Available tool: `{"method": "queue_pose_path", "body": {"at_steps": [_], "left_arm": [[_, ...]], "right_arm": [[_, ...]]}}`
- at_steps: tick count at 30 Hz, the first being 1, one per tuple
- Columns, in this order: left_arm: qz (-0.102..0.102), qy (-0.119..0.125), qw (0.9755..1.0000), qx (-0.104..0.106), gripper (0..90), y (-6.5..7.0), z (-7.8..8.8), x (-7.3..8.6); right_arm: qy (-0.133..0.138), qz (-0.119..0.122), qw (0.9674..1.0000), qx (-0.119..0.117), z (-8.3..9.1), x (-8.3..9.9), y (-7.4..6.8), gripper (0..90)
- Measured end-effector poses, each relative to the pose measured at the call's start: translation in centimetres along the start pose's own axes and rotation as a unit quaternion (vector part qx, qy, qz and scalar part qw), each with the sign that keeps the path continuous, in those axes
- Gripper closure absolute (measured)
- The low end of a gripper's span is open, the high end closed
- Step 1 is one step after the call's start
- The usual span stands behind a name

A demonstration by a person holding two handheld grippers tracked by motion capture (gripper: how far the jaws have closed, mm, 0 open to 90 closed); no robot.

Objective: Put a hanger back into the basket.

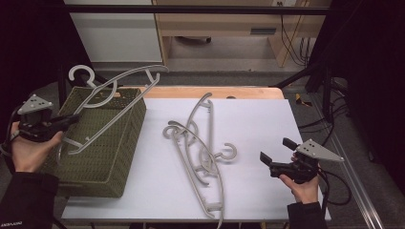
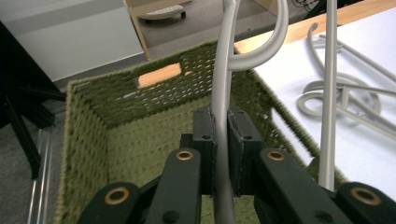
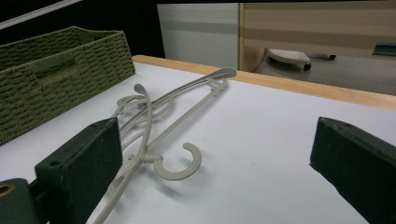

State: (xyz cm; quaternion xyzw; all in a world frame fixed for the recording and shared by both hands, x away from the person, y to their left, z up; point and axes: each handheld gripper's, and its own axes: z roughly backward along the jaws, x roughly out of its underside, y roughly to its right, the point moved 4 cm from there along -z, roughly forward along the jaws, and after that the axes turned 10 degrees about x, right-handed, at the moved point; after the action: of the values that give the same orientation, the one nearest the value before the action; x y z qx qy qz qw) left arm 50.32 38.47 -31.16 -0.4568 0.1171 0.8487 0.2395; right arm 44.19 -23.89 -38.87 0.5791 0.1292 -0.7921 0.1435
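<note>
My left gripper (image 1: 64, 121) is shut on a grey plastic hanger (image 1: 114, 119) and holds it tilted over the green woven basket (image 1: 129, 138) at the table's left. In the left gripper view the pads clamp the hanger's thin bar (image 2: 223, 88) above the basket's inside (image 2: 93, 121). Several more grey hangers (image 1: 196, 143) lie tangled on the white tabletop (image 1: 258, 119) in the middle. My right gripper (image 1: 274, 152) hovers at the front right, open and holding nothing. Its view looks across the table at that pile (image 3: 154, 116), with a hook (image 3: 180, 163) nearest, and at the basket (image 3: 56, 70).
A wooden strip (image 1: 215, 91) edges the table's far side; beyond it are a pale cabinet (image 1: 114, 33) and a wooden desk (image 1: 229, 24). Black frame poles and cables (image 1: 325, 86) stand to the right of the table. Bare white surface lies between the pile and my right gripper.
</note>
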Motion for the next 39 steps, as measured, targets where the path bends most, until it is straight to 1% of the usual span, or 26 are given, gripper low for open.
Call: {"method": "queue_pose_path", "body": {"at_steps": [2, 8, 10, 13, 17, 18, 19, 20, 26, 28, 32, 37, 39], "left_arm": [[0.002, -0.001, 1.0000, -0.002, 82.6, -0.5, 0.1, 0.4], [0.008, -0.018, 0.9996, -0.021, 82.6, -2.1, 0.6, 1.7], [0.015, -0.017, 0.9995, -0.024, 82.6, -2.6, 0.6, 2.2], [0.017, -0.025, 0.9992, -0.027, 82.6, -3.2, 0.8, 2.8], [0.023, -0.024, 0.9990, -0.031, 82.6, -3.9, 0.9, 3.5], [0.023, -0.028, 0.9989, -0.030, 82.6, -4.0, 0.9, 3.7], [0.025, -0.027, 0.9988, -0.034, 82.6, -4.2, 0.9, 3.8], [0.024, -0.031, 0.9986, -0.034, 82.6, -4.3, 1.0, 4.0], [0.020, -0.040, 0.9979, -0.046, 82.6, -5.0, 1.2, 4.7], [0.019, -0.041, 0.9978, -0.048, 82.6, -5.3, 1.2, 5.0], [0.018, -0.047, 0.9973, -0.054, 82.6, -5.8, 1.4, 5.5], [0.020, -0.050, 0.9967, -0.060, 82.6, -6.4, 1.6, 6.1], [0.019, -0.052, 0.9963, -0.066, 82.6, -6.5, 1.7, 6.3]], "right_arm": [[-0.001, -0.003, 1.0000, 0.000, 0.0, 0.0, 0.0, 2.6], [-0.003, -0.001, 1.0000, 0.000, -0.1, 0.0, -0.1, 2.6], [-0.002, 0.000, 1.0000, -0.001, -0.1, 0.1, -0.1, 2.6], [-0.003, -0.002, 1.0000, -0.001, -0.1, 0.1, -0.2, 2.6], [-0.004, -0.002, 1.0000, 0.000, -0.1, 0.1, -0.1, 2.6], [-0.004, -0.002, 1.0000, 0.000, -0.1, 0.1, -0.1, 2.6], [-0.004, -0.002, 1.0000, 0.000, -0.1, 0.1, -0.1, 2.6], [-0.004, -0.003, 1.0000, 0.000, -0.1, 0.1, -0.1, 2.6], [-0.003, 0.000, 1.0000, 0.001, -0.2, 0.1, -0.1, 2.6], [-0.004, -0.003, 1.0000, 0.000, -0.1, 0.1, -0.1, 2.6], [-0.003, -0.001, 1.0000, 0.001, -0.1, 0.1, 0.0, 2.6], [-0.001, 0.001, 1.0000, 0.000, 0.0, 0.0, 0.0, 2.6], [-0.001, 0.001, 1.0000, 0.001, 0.0, 0.0, 0.0, 2.6]]}}
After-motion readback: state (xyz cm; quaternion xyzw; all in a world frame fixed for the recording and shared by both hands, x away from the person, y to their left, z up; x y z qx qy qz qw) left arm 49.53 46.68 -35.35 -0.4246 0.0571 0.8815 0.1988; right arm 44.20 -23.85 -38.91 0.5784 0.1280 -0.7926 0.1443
